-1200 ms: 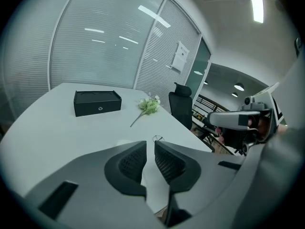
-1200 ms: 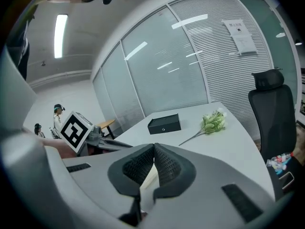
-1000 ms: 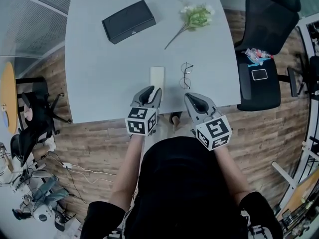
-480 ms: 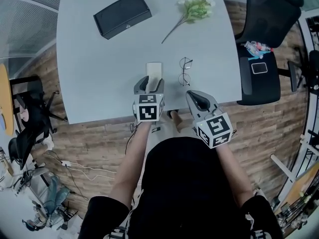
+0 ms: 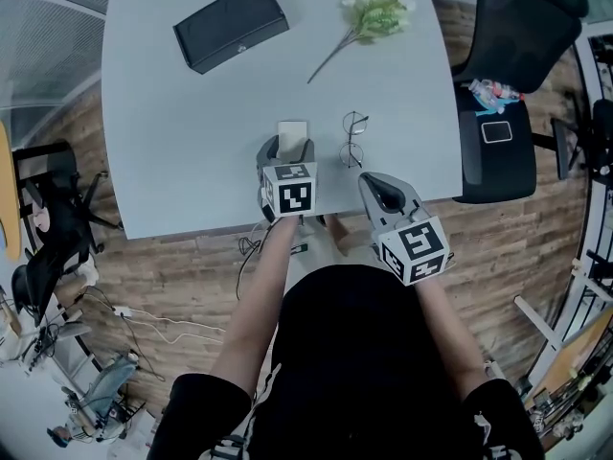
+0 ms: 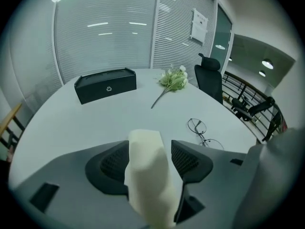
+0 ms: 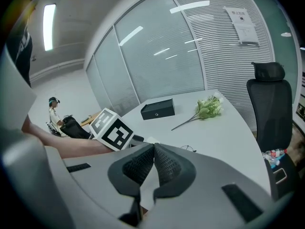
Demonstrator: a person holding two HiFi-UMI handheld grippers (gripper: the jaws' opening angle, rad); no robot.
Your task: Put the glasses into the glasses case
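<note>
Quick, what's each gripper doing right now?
Left gripper: open, jaws just been opening, cream case between them, not gripped.
Right gripper: shut, empty.

The left gripper (image 5: pixel 288 149) points steeply down, its marker cube turned up toward the head. The bare left forearm (image 5: pixel 257 300) reaches straight ahead from a black sleeve. Its jaws have just been opening and stand wide apart. A pale cream piece (image 6: pixel 147 173) rises between them, and the right pad is clear of it. The right gripper (image 5: pixel 375 180) sits just beside it, nearer the body and tilted less steeply — jaws closed tip to tip, nothing between them. The right forearm (image 5: pixel 442 319) stays close to the torso.
</note>
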